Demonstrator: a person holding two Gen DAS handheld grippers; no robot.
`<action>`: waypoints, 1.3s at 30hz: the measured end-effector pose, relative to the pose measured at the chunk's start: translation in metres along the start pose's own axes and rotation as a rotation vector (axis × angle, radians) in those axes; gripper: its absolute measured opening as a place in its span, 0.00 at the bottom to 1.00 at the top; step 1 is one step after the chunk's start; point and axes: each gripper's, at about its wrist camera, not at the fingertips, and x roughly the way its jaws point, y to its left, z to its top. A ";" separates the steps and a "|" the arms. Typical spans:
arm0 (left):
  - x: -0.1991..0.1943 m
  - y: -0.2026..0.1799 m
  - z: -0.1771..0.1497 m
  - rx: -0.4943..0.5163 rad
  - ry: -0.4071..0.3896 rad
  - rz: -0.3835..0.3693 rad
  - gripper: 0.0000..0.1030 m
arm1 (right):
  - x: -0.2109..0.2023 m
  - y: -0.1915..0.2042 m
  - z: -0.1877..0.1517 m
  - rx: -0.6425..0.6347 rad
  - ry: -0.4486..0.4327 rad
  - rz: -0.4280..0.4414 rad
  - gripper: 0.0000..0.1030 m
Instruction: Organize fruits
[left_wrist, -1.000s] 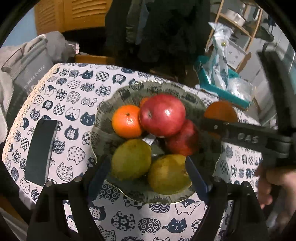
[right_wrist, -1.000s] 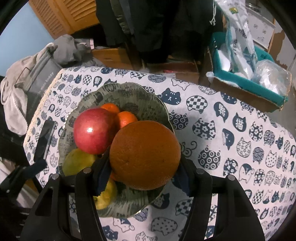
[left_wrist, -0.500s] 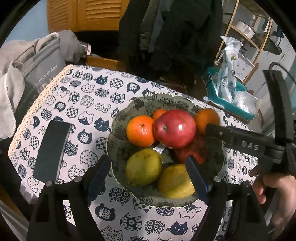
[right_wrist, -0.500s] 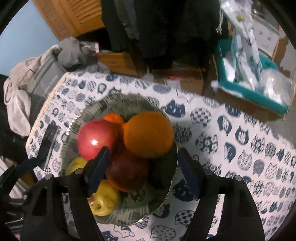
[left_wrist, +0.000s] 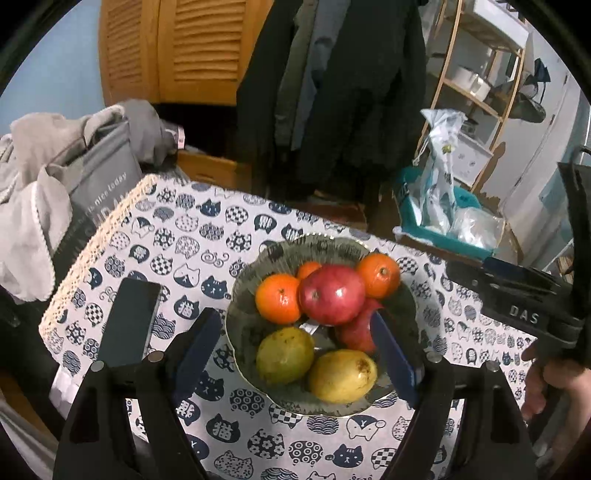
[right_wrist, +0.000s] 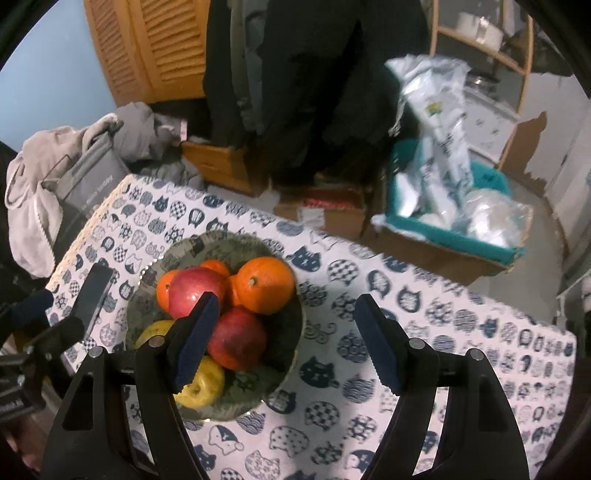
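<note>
I see the large orange (right_wrist: 264, 285) resting in the bowl (right_wrist: 291, 332) on top of the fruit pile, against a red apple (right_wrist: 194, 291) and above another red apple (right_wrist: 238, 341). It sits up and left of my right hand-held gripper (right_wrist: 288, 341), clear of both fingers, whose jaws stand wide apart and released, holding nothing. In the left wrist view the same orange (left_wrist: 378, 275) lies at the bowl's far right, beyond my left hand-held gripper (left_wrist: 295, 350), which is also spread open and empty over two yellow-green pears (left_wrist: 284, 354). The bowl stands on the cat-print table (right_wrist: 443, 314), with a dark phone (left_wrist: 129, 325) lying to its left.
</note>
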 end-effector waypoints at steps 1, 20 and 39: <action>-0.005 -0.001 0.001 0.003 -0.009 -0.004 0.82 | -0.006 0.000 0.000 -0.002 -0.011 -0.008 0.74; -0.084 -0.021 0.021 0.065 -0.167 -0.026 0.86 | -0.130 -0.013 -0.009 -0.009 -0.227 -0.122 0.79; -0.159 -0.054 0.029 0.157 -0.359 -0.044 0.99 | -0.212 -0.017 -0.033 -0.006 -0.417 -0.156 0.80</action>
